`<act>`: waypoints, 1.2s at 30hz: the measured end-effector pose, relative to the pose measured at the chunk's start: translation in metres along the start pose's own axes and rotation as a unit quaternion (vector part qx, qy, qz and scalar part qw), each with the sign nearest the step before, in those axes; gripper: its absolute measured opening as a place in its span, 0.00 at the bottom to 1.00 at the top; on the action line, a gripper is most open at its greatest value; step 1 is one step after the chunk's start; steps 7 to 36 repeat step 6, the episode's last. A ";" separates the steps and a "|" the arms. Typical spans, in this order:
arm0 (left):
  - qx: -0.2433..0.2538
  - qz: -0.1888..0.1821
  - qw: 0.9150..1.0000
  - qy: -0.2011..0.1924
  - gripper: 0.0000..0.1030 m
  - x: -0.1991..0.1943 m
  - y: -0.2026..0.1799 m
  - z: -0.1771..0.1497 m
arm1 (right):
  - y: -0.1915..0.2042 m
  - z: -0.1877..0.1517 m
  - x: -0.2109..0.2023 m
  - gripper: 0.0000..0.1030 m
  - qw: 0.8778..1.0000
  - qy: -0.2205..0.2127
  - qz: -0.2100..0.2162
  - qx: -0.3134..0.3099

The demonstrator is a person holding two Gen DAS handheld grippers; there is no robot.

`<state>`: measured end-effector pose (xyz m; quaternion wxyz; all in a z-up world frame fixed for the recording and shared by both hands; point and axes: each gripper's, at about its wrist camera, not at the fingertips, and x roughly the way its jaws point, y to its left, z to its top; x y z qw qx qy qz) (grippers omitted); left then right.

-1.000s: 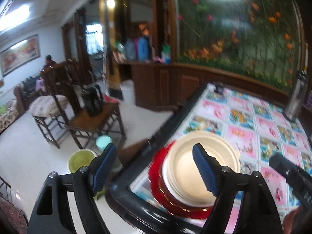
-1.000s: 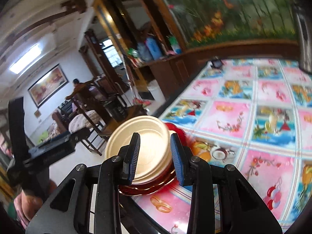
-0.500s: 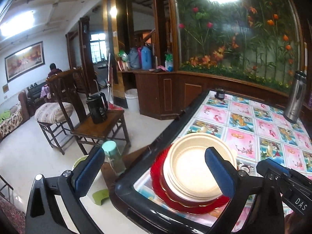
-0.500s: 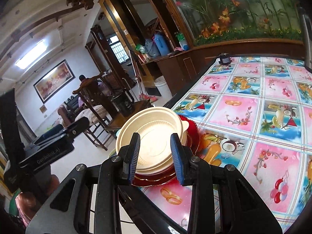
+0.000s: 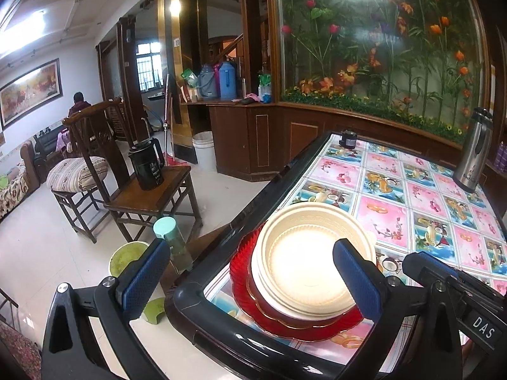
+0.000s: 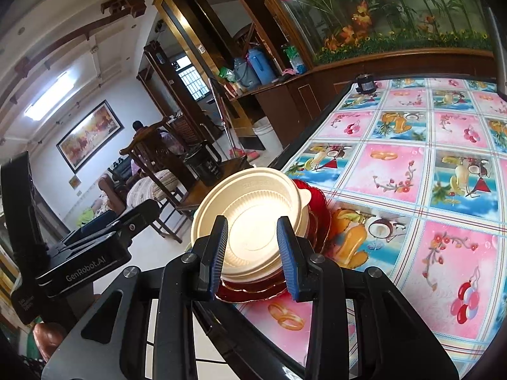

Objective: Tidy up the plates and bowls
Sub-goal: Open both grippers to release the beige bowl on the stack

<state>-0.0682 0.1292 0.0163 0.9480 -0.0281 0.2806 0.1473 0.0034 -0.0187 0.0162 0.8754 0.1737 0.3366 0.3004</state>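
Cream plastic bowls (image 5: 304,266) are stacked on a ruffled red glass plate (image 5: 253,297) at the bench (image 5: 421,196) corner. Left tongs (image 5: 250,272) are spread wide and empty; right tongs (image 6: 253,256) are kept narrow, nothing gripped.

The cream bowls (image 5: 304,259) look like matt, ribbed plastic, stacked on a glossy, translucent red plate (image 5: 304,326) with a fluted rim. The bench (image 6: 396,171) wears a shiny printed plastic cloth inside a smooth black rim, and a polished metal flask (image 5: 472,155) stands on it.

The left tool (image 5: 250,274) is wide open and holds nothing. The right tool (image 6: 253,255) is partly open and empty.
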 end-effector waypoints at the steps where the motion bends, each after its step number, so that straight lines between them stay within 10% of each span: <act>1: 0.001 0.002 1.000 -0.001 1.00 0.000 0.000 0.000 | 0.000 0.000 0.000 0.31 1.000 0.000 0.001 0.000; 36: 0.003 0.004 1.000 0.000 1.00 0.001 -0.001 -0.001 | 0.000 0.000 0.000 0.31 1.000 0.000 0.000 0.000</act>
